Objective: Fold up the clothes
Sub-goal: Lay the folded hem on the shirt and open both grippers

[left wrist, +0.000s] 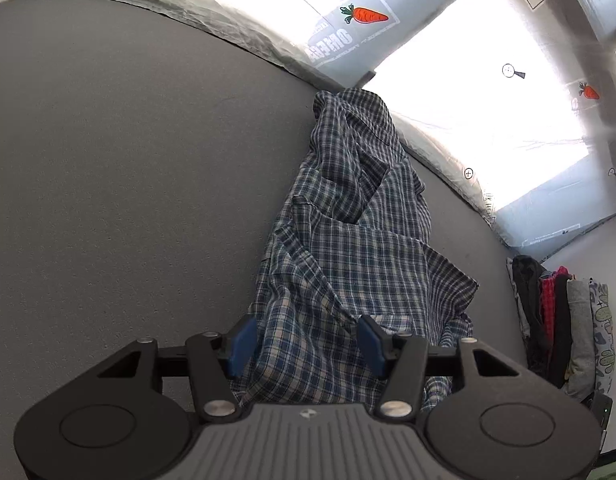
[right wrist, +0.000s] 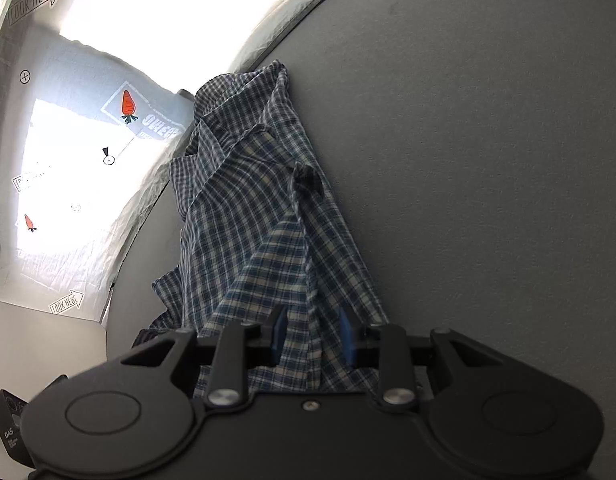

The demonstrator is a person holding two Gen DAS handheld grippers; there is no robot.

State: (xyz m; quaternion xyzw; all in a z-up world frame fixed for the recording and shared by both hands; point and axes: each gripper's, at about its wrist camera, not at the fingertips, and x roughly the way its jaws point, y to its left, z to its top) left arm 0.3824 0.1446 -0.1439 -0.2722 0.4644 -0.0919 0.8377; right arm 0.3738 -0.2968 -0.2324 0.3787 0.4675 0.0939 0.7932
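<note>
A blue and white checked shirt lies crumpled in a long heap on the grey table, stretching away from both grippers. My left gripper is over the near end of the shirt, its blue pads wide apart with cloth between and below them. In the right wrist view the same shirt runs up the middle. My right gripper is also at its near end, its pads closer together but still apart, straddling a ridge of cloth. The cloth spreads past the fingers on both sides.
A stack of folded clothes stands at the table's right edge. A white sheet with carrot marks hangs beyond the table's far edge. A small black device sits at the lower left of the right wrist view. Bare grey table lies beside the shirt.
</note>
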